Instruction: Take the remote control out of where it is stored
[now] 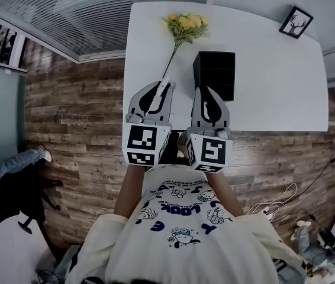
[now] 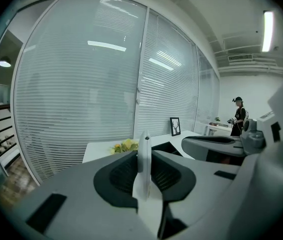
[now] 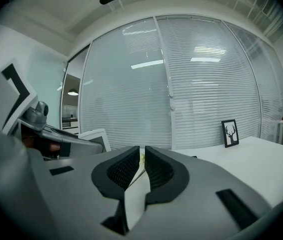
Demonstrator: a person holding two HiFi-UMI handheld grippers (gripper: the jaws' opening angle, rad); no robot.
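My left gripper (image 1: 165, 87) hovers over the near edge of the white table (image 1: 274, 87). It is shut on a thin white bar (image 2: 144, 166), seen edge-on, with a dark dot at its far end. The bar pokes out past the fingertips (image 1: 168, 83) and may be the slim remote, though I cannot tell for sure. My right gripper (image 1: 206, 92) hangs beside it, just before the open black box (image 1: 215, 70). Its pads (image 3: 157, 170) are drawn to a thin slit with nothing between them. The box's inside is dark and shows nothing.
Yellow flowers (image 1: 185, 27) lie at the table's far side, their stem pointing at my left gripper. A framed deer picture (image 1: 296, 21) stands at the far right corner. Blinds cover the glass wall behind. A person (image 2: 239, 116) stands far off.
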